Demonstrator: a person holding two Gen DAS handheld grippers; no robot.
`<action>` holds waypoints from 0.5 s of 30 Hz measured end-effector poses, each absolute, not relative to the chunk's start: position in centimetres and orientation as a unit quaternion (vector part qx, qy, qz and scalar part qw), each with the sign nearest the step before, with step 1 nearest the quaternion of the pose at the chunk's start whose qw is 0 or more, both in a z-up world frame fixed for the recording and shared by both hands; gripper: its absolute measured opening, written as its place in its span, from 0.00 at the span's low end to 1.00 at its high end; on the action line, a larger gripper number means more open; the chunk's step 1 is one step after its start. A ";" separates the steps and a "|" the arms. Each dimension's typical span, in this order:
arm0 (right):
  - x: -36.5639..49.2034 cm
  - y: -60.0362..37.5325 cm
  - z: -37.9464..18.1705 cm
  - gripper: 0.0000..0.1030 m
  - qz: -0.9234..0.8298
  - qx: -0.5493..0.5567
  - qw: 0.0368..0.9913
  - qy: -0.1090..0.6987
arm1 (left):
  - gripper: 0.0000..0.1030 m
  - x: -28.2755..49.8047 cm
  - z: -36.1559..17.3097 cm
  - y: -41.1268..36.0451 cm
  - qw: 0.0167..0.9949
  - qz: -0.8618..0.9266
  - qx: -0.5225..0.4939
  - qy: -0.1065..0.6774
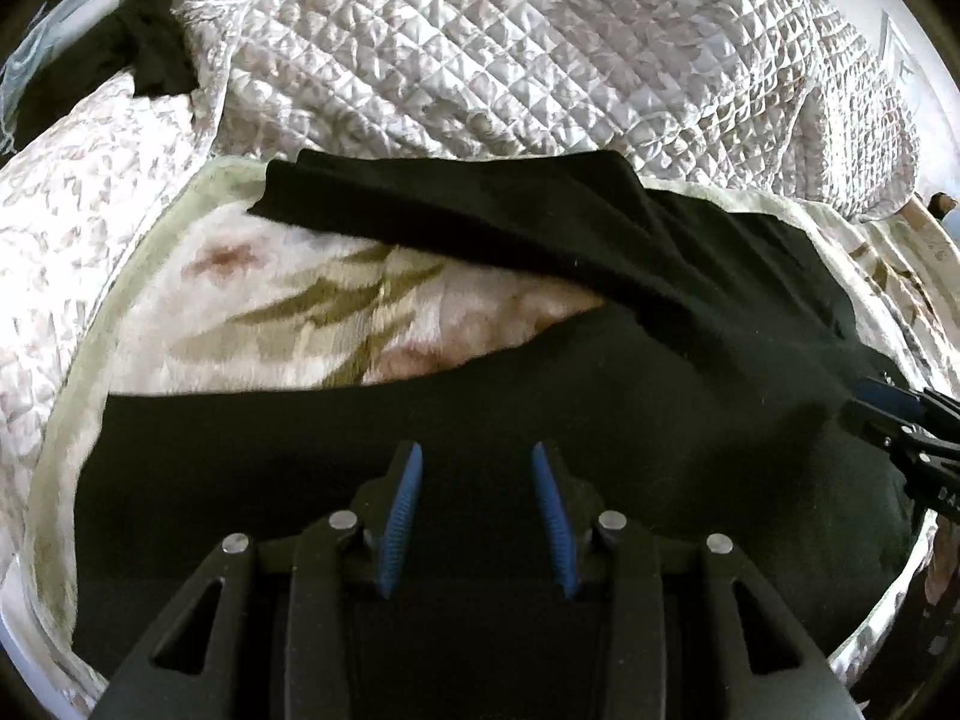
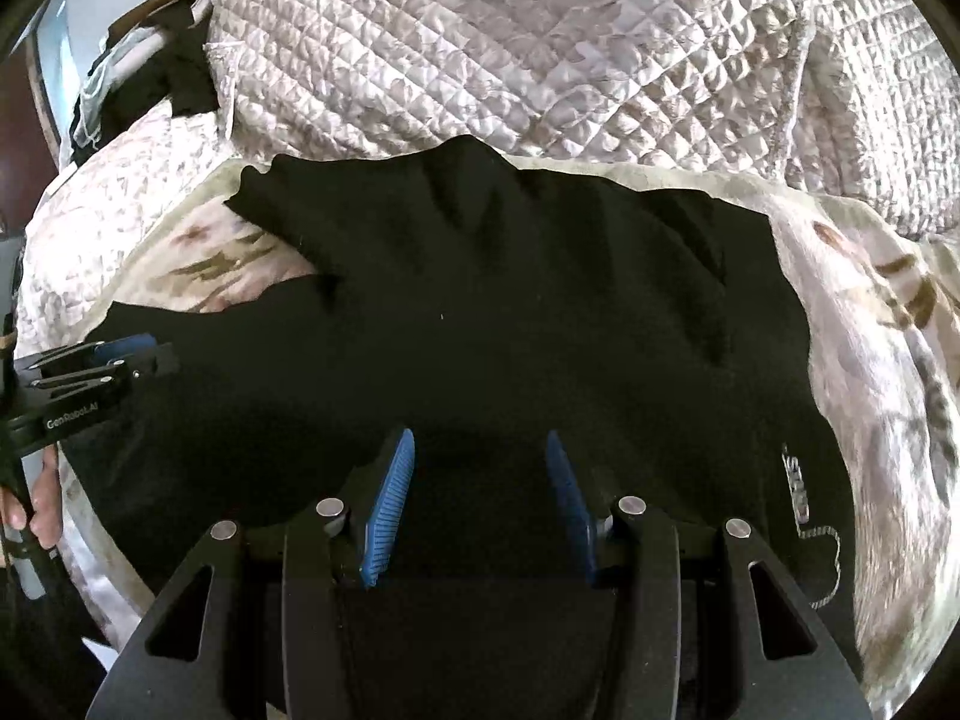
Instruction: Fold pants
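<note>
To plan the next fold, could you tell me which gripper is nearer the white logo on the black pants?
Right. The right gripper hovers close beside the logo; the left gripper is at the far opposite edge of the pants.

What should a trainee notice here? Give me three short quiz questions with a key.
1. True or false: the pants are white.
2. What lies directly under the pants? A) a floral blanket B) a wooden table C) a tiled floor
3. Fill in: heaped behind the pants is a pale, stitched ___.

Key: 1 false, they are black. 2 A. 3 quilt.
</note>
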State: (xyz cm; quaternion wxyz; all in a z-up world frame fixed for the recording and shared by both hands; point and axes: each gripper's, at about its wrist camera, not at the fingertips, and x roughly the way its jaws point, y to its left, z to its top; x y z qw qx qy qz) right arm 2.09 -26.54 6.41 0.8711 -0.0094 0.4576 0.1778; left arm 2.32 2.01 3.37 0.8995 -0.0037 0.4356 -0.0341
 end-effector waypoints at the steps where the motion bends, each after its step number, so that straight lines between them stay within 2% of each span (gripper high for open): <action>1: 2.6 -26.6 6.4 0.47 0.181 -0.009 0.868 0.463 | 0.41 2.6 3.5 2.0 0.899 -0.036 -0.001 0.436; 9: 7.3 -27.0 7.8 0.53 0.205 -0.024 0.862 0.463 | 0.43 7.1 5.3 2.8 0.900 -0.055 -0.016 0.433; 11: 8.6 -27.0 8.0 0.54 0.212 -0.032 0.862 0.459 | 0.50 8.7 6.0 3.0 0.904 -0.061 -0.015 0.422; 15: 11.7 -26.8 7.9 0.57 0.230 -0.041 0.858 0.458 | 0.55 12.4 7.0 3.1 0.910 -0.070 -0.017 0.408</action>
